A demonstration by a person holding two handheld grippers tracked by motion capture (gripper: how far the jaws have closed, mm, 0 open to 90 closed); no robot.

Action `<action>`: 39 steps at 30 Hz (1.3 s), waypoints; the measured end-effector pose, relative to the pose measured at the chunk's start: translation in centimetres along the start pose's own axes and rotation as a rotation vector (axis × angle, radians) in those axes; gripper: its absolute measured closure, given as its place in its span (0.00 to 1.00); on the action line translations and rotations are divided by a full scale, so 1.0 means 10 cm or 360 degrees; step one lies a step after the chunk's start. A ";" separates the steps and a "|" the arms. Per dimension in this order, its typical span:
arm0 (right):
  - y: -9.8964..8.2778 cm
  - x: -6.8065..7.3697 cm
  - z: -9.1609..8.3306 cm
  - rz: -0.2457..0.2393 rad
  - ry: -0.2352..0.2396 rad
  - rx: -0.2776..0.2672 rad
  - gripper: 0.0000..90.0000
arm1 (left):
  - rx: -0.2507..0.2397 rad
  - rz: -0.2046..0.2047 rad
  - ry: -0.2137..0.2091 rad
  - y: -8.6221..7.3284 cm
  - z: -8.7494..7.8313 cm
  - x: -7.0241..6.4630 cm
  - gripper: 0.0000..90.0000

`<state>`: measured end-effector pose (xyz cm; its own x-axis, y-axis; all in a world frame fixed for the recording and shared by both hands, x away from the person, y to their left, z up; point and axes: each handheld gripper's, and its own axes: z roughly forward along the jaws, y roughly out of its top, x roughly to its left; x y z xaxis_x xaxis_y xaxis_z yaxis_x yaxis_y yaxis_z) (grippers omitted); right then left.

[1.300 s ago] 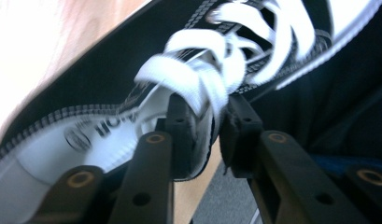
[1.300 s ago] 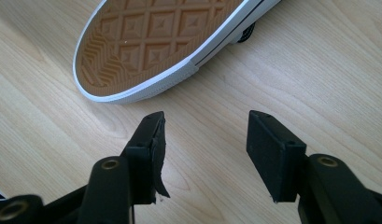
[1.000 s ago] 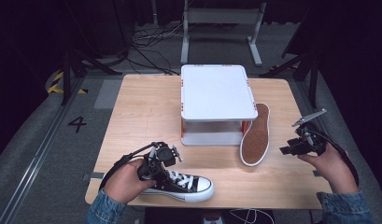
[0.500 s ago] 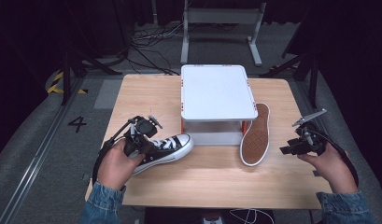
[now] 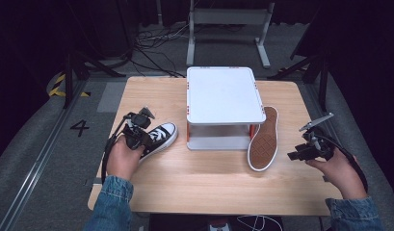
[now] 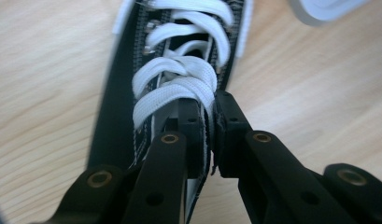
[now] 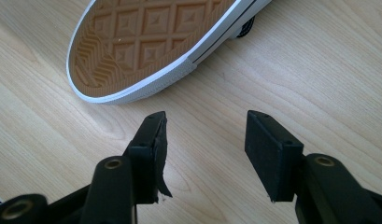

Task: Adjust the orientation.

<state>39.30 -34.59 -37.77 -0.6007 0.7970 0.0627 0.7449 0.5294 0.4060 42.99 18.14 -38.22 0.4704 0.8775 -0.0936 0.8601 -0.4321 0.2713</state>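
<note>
Jaws of the left gripper (image 6: pixel 207 135) are pinched tight on the lace-side edge of the black sneaker (image 5: pixel 158 137), near its collar, with the white laces (image 6: pixel 179 84) bunched right at the pads. From that grip the shoe points its white toe toward one o'clock, at the white two-tier rack (image 5: pixel 223 94) just beyond it; it sits at nine o'clock of the rack, and whether its sole touches the wooden table (image 5: pixel 199 183) I cannot tell. The hold is on thin canvas only, so I reckon the shoe could swing or slip free, or the toe could catch on the rack's lower edge. The rack holds nothing on top, and its lower shelf looks bare. At its four o'clock the second sneaker (image 5: pixel 263 139) leans sole-out against it. Further right, the right gripper (image 7: pixel 205 140) hangs with jaws spread and nothing between them.
</note>
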 end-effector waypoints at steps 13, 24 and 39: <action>0.02 0.03 0.00 -0.0025 0.0012 -0.0003 0.55 | 0.0137 0.0195 -0.0308 0.12 0.12 -0.58 0.79; -0.01 -0.01 -0.01 -0.0008 0.0011 -0.0010 0.54 | 0.0114 0.0257 -0.0234 -0.02 -0.16 -0.57 0.57; -0.04 -0.01 0.00 0.0008 0.0019 0.0006 0.53 | 0.0171 0.0347 -0.0106 -0.09 -0.12 -0.38 0.42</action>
<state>39.06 -34.93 -37.94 -0.6003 0.7962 0.0759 0.7491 0.5265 0.4020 40.23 15.42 -36.99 0.6558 0.7472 -0.1077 0.7514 -0.6323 0.1886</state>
